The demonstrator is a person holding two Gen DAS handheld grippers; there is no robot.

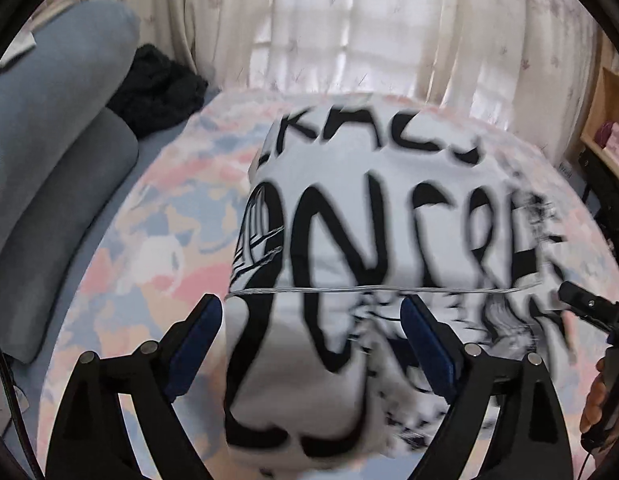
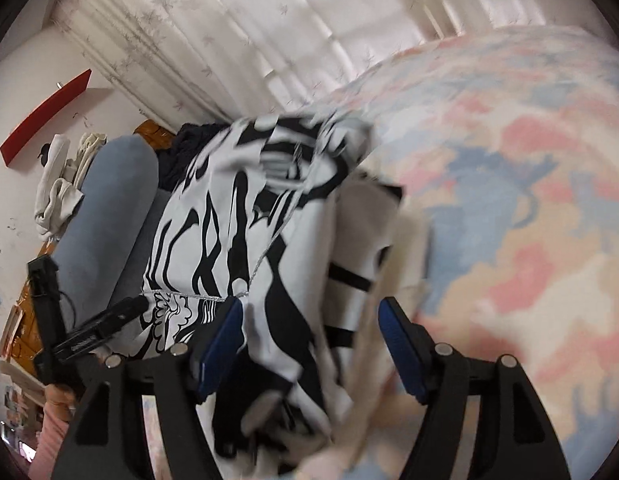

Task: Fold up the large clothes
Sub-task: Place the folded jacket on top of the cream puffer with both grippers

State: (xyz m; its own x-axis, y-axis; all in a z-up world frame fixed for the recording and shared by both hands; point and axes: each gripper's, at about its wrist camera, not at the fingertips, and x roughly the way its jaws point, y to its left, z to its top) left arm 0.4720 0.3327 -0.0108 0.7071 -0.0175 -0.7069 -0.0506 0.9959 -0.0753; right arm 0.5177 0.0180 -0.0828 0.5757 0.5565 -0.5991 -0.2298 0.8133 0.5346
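A white garment [image 1: 349, 240] with big black lettering lies folded on the pastel pink-and-blue bed cover [image 1: 149, 240]. My left gripper [image 1: 313, 322] hangs over its near edge with the jaws wide apart. The cloth sits between the blue pads [image 1: 203, 324] without being pinched. In the right wrist view the same garment [image 2: 245, 216] is bunched and partly blurred. My right gripper [image 2: 311, 320] straddles it, open, its right pad [image 2: 397, 336] apart from the cloth. Each gripper shows in the other's view: the right gripper [image 1: 581, 304] and the left gripper [image 2: 101, 324].
Grey-blue pillows [image 1: 61, 120] and a dark garment [image 1: 157, 88] lie at the left of the bed. Pale curtains [image 1: 349, 20] hang behind it. A wooden shelf [image 1: 605, 120] stands at the right. A person's hand [image 1: 601, 400] holds the right gripper.
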